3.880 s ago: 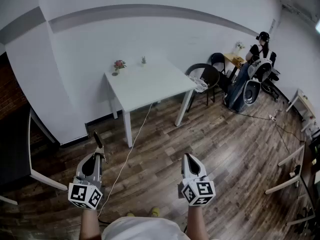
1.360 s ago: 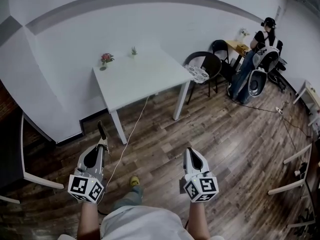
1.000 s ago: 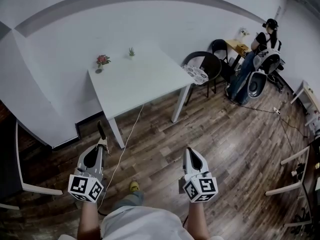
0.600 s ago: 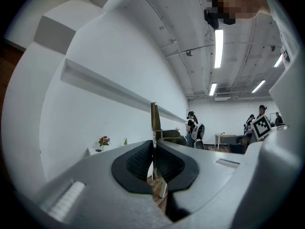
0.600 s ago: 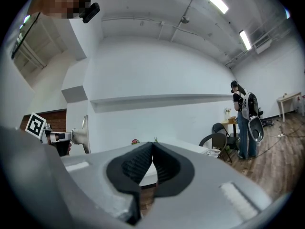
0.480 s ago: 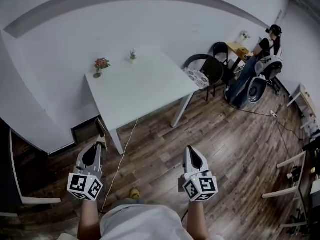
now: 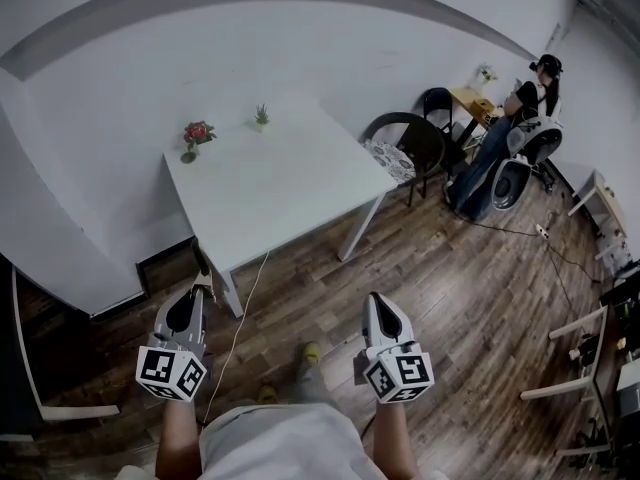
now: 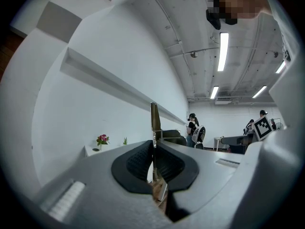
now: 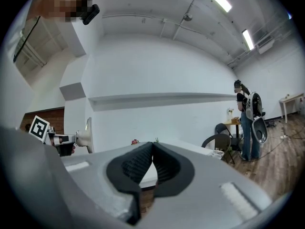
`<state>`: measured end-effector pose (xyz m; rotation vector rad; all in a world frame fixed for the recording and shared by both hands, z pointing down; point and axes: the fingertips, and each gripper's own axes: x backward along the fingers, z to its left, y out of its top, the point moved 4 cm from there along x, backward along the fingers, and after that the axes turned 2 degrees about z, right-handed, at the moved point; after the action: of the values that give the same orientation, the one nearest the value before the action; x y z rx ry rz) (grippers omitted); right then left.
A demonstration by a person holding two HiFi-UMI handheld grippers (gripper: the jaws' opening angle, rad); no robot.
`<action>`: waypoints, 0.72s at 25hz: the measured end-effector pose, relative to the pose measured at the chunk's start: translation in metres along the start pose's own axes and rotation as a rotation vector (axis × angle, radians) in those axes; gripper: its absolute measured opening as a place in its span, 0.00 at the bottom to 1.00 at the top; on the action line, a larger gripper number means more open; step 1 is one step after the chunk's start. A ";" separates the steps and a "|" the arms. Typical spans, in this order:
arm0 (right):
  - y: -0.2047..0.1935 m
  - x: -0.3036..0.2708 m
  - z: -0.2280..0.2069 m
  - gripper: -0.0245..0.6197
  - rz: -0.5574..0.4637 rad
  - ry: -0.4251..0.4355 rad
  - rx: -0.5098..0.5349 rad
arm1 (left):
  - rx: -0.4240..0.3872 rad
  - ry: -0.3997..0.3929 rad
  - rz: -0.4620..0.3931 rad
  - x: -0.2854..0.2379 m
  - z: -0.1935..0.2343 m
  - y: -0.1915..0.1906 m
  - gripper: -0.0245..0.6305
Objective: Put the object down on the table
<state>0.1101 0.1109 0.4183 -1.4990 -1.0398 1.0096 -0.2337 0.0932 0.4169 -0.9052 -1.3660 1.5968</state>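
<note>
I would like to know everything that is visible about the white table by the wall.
The white table has a plain square top, smooth and matt, on straight white legs. It stands level on the wooden floor, its far edge close to the white wall. A vase of red flowers and a small green plant stand near that edge.

This is looking like a sparse open office or lab space: a white bench (image 7: 270,183) is standing on the wood-plank floor (image 7: 450,298) at centre left, black chairs (image 7: 415,143) and a person (image 7: 495,143) are occupying the upper right, and strip lights (image 8: 222,51) are glowing overhead.
</note>
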 end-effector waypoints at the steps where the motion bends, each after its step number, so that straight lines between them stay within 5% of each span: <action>1: 0.000 -0.004 -0.002 0.04 0.000 0.000 -0.004 | 0.000 0.001 -0.001 -0.004 0.001 0.000 0.05; 18: 0.008 -0.137 -0.076 0.04 0.019 0.083 -0.039 | -0.023 0.056 0.054 -0.135 0.013 -0.006 0.05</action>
<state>0.1451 -0.0416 0.4331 -1.5724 -0.9936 0.9374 -0.1910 -0.0356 0.4264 -1.0007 -1.3337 1.5868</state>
